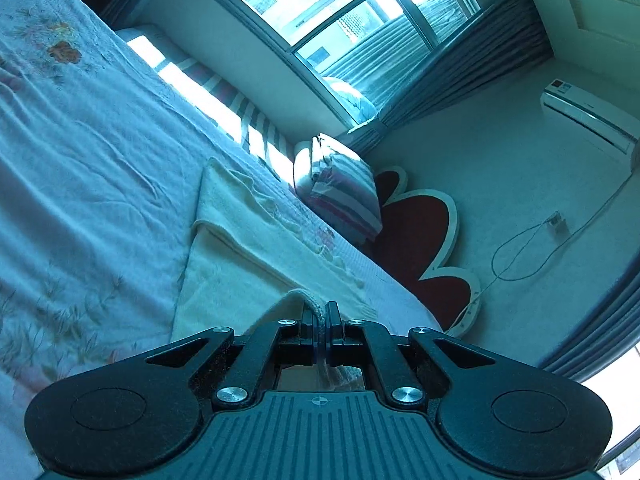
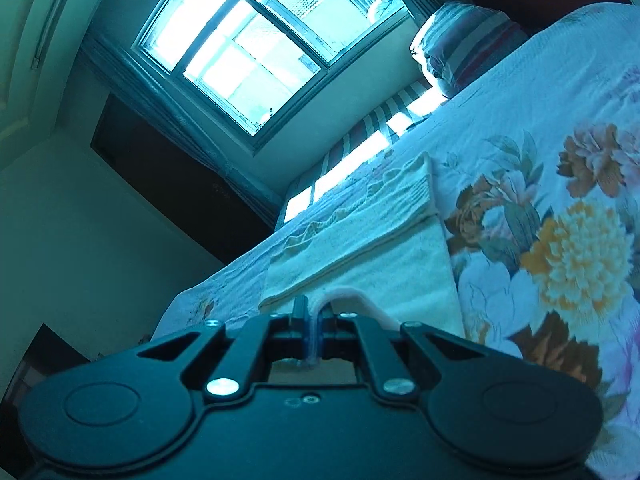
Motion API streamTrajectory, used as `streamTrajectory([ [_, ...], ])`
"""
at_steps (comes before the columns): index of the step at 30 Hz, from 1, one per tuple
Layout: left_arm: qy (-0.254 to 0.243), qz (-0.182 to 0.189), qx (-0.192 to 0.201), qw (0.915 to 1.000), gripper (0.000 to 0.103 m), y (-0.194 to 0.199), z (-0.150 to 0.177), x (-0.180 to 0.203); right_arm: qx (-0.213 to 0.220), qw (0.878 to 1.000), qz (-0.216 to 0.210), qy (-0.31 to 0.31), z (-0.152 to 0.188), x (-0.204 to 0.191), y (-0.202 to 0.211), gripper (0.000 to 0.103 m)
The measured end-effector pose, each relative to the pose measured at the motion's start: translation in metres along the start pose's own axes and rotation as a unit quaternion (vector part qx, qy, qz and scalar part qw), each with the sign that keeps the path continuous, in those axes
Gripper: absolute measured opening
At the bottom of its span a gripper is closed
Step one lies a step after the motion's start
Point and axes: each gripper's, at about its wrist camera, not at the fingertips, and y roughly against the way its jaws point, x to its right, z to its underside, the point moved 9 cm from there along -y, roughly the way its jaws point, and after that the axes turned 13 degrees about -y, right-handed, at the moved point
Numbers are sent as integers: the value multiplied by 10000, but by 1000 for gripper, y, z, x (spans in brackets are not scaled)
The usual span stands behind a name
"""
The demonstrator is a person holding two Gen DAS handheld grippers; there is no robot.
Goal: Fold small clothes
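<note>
A small cream knit garment (image 1: 240, 240) lies flat on the floral bedsheet (image 1: 80, 160), with one fold line across it. My left gripper (image 1: 320, 316) is shut on the garment's near ribbed edge, which is pinched between its fingers. In the right wrist view the same garment (image 2: 384, 248) stretches away from my right gripper (image 2: 316, 314), which is shut on another part of the near edge. Both held edges are lifted a little off the bed.
A striped pillow (image 1: 340, 192) leans at the head of the bed against a red petal-shaped headboard (image 1: 424, 232). A large window (image 2: 240, 40) with curtains is beyond the bed. An air conditioner (image 1: 588, 112) and a cable hang on the wall.
</note>
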Motion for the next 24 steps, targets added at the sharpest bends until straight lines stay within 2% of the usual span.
streamTrajectory([
  [5, 156, -101, 26, 9998, 3, -67, -50, -16, -21, 9999, 42, -94, -58, 1, -59, 5],
  [9, 211, -161, -62, 9996, 3, -120, -72, -32, -96, 9998, 67, -129, -97, 15, -112, 5],
  [16, 610, -345, -246, 9972, 3, -200, -92, -71, -291, 9987, 186, -366, -141, 57, -191, 5],
  [24, 700, -874, -603, 9919, 3, -269, -92, -106, -614, 9938, 287, -878, -168, 101, -264, 5],
])
